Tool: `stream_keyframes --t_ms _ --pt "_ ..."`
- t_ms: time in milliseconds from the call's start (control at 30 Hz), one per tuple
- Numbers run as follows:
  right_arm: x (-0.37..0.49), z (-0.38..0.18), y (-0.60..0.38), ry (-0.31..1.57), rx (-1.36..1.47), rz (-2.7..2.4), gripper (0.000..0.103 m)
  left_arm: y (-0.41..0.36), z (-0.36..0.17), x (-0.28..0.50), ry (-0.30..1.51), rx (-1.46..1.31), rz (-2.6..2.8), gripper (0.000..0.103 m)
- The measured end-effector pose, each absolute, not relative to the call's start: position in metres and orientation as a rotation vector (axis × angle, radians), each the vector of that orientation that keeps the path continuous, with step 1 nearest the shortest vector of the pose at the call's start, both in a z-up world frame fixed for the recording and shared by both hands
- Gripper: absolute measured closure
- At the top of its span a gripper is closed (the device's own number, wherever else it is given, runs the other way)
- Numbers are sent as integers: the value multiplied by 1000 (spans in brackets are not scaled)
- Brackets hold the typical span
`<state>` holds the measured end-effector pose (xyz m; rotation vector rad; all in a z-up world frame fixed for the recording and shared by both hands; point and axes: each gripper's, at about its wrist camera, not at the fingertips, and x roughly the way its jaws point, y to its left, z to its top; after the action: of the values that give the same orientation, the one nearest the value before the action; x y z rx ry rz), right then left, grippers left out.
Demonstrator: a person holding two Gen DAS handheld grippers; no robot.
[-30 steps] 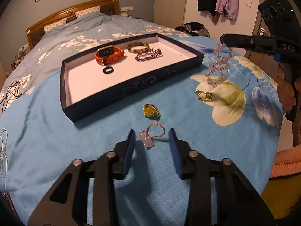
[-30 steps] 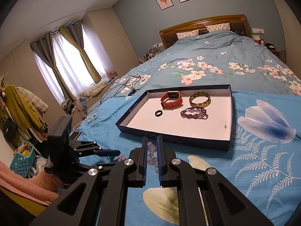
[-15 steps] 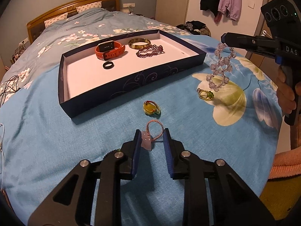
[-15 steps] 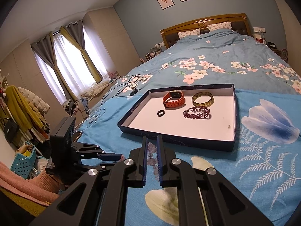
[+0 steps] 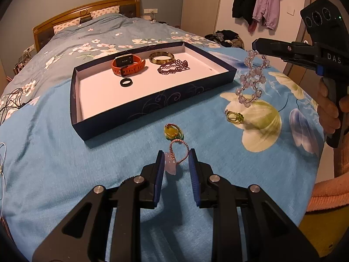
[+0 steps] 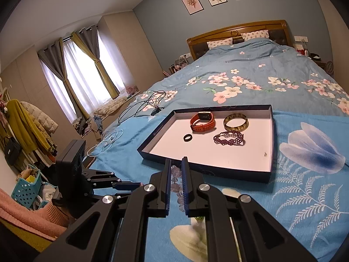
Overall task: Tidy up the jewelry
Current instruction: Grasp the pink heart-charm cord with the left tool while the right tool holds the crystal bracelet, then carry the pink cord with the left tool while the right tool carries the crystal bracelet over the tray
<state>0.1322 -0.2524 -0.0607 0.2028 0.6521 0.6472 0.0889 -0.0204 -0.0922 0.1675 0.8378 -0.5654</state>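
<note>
Pink cord ring [image 5: 178,150] with pale charm on blue bedspread [image 5: 54,163], between left tool [image 5: 176,162] pads, jaws just closing, right pad not yet touching. Right tool [image 6: 175,175] clamped on dangling bead bracelet [image 5: 250,80] near tray [image 5: 152,104].

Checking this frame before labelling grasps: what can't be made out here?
- Left wrist view: whether the left gripper pads press the pink charm; its right-hand pad appears clear.
- Right wrist view: bead bracelet mostly hidden between the right gripper fingers.

Orange watch [image 5: 128,65], navy tray [image 5: 152,107]
</note>
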Motion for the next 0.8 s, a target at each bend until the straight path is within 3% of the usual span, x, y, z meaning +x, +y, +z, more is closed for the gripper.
stream_keyframes --t_ms 800 --pt "140 -48 -249 617 198 649 95 -12 -55 103 734 125 -517 80"
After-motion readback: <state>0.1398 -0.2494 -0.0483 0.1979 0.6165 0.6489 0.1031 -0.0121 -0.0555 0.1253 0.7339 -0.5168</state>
